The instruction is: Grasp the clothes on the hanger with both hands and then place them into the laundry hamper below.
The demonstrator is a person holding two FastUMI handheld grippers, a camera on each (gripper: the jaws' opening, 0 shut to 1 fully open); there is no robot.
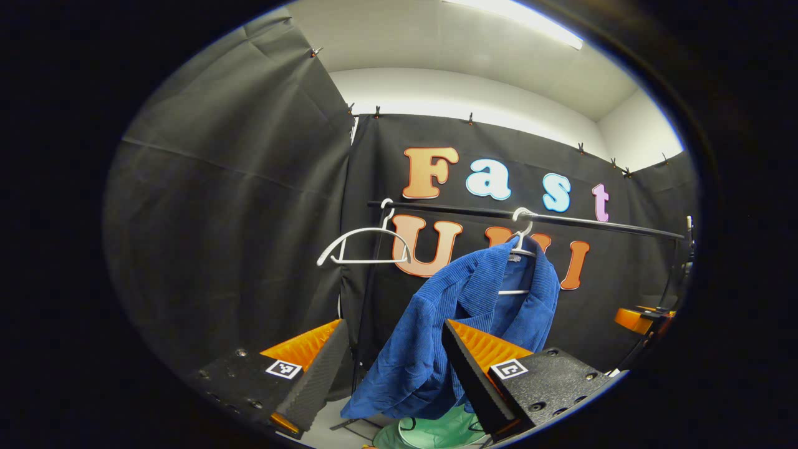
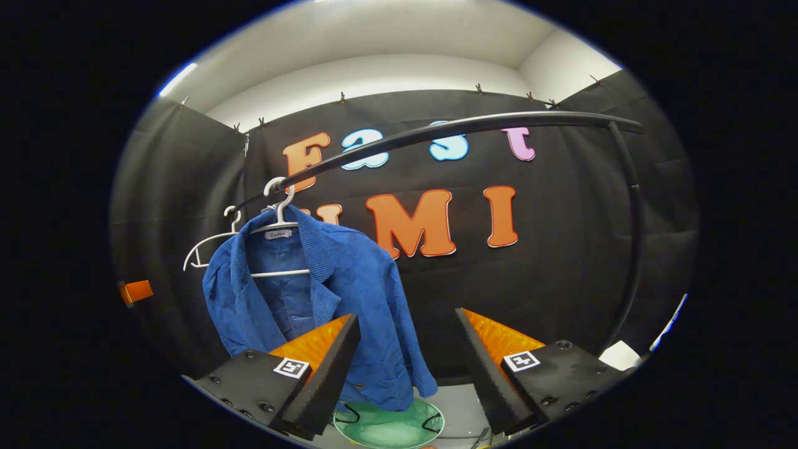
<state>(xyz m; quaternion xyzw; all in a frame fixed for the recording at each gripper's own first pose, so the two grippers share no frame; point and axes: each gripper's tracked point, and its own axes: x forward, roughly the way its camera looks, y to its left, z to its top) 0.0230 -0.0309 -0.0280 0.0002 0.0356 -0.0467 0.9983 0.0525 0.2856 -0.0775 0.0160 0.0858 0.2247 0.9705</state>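
Observation:
A blue corduroy jacket (image 1: 436,330) hangs on a white hanger (image 1: 522,240) from a black rail (image 1: 561,218). In the right gripper view the jacket (image 2: 349,293) hangs left of centre on its hanger (image 2: 278,215). Below it on the floor sits a pale green laundry hamper (image 1: 442,430), also seen as a round green rim (image 2: 389,427). My left gripper (image 1: 396,368) is open, its fingers framing the jacket's lower edge from a short distance. My right gripper (image 2: 405,362) is open with the jacket's hem between and behind its fingers, not touching.
An empty white hanger (image 1: 365,246) hangs farther left on the rail (image 2: 449,128), seen behind the jacket as a second hanger (image 2: 209,246). The rail's upright post (image 2: 633,249) curves down at the right. The other gripper (image 1: 642,319) shows at the far right.

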